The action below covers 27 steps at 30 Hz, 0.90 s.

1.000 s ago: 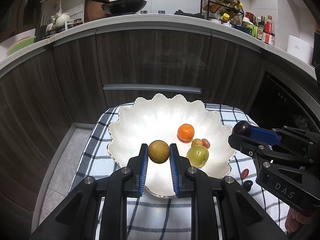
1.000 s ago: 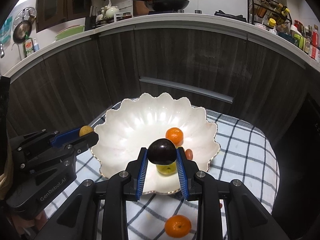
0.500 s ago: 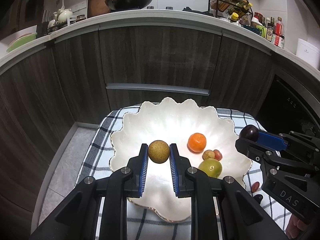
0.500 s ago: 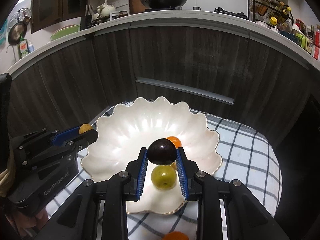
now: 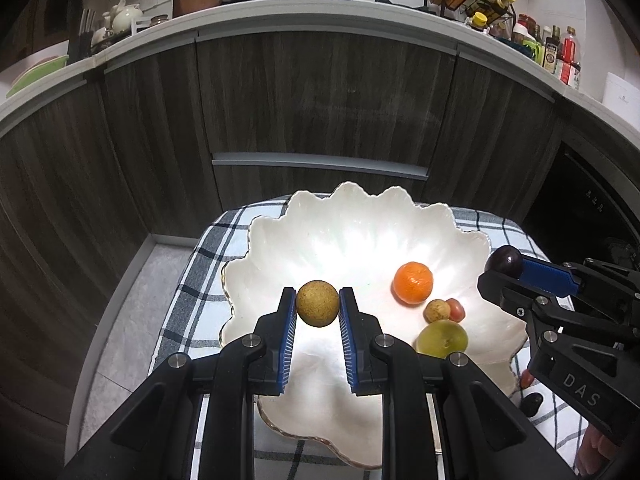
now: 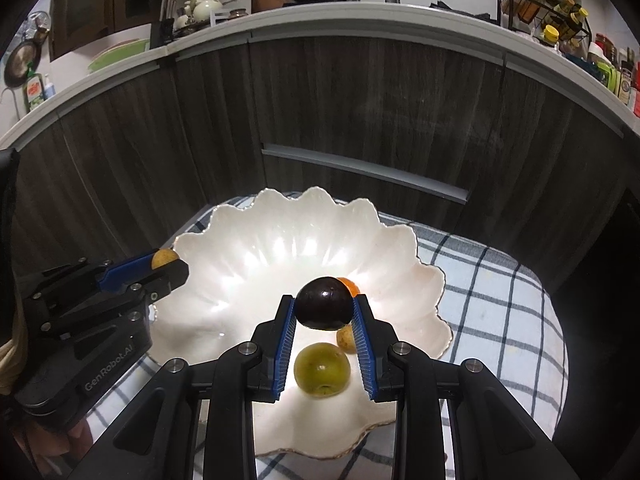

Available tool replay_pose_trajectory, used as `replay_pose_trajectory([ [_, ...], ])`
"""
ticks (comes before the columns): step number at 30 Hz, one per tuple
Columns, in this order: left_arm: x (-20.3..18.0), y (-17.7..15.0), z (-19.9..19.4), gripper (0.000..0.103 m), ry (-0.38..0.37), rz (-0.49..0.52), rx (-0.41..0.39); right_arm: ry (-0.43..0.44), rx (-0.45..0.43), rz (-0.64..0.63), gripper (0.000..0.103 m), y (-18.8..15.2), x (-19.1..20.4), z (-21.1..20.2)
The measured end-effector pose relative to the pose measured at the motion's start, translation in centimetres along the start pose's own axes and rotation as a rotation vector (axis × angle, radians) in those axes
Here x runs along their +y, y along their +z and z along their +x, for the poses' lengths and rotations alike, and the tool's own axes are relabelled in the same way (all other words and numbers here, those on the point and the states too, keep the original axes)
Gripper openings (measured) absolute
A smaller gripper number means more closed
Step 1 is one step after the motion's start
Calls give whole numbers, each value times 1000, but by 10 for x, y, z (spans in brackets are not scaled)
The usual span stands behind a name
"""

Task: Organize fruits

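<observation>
- The left gripper point(image 5: 317, 304) is clamped on a round tan fruit point(image 5: 317, 303) with a rough, speckled skin, its ribbed blue pads pressed to either side; it hangs above the near left part of the bowl.
- The right gripper point(image 6: 324, 309) pinches a glossy dark plum point(image 6: 324, 308) between its narrow-set pads, above the fruit lying in the bowl.
- The bowl point(image 5: 340, 216) is white, pearly and glossy, with a wavy scalloped rim, and sits on a checked cloth point(image 6: 500, 304) in white with dark lines.
- Lying in the bowl: a dimpled orange mandarin point(image 5: 413, 283), a smooth green fruit point(image 6: 322, 369), a small tan fruit point(image 5: 437, 311) touching a small red fruit point(image 5: 456, 309).
- Behind stand dark wood-grain cabinets point(image 5: 320, 96) under a pale countertop.
</observation>
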<state>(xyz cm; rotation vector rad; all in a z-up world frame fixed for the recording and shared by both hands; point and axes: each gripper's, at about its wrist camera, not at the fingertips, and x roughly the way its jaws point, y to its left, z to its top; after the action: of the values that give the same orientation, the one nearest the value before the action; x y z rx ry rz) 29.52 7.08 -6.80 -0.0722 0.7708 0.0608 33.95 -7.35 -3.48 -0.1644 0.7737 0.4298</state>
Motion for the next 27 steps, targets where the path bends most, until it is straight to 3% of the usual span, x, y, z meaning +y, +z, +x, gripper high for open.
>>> replay_pose_trajectory([
  [11,4,-9,11,24,-21,-20,60,-4,64,-10,30,-2,1,18],
  [20,6,-10,1,61,-11,-28,24,-1,90,3,32,-6,-2,20],
  [21,6,-10,0,62,-9,-29,23,-1,92,4,33,-6,-2,19],
  [23,6,-10,-3,66,-2,-29,15,-9,82,6,52,-6,-2,16],
  [25,6,-10,-6,71,3,-30,8,-13,62,12,63,-6,-3,11],
  [27,6,-10,-9,72,7,-24,-3,-19,47,15,68,-6,-3,7],
])
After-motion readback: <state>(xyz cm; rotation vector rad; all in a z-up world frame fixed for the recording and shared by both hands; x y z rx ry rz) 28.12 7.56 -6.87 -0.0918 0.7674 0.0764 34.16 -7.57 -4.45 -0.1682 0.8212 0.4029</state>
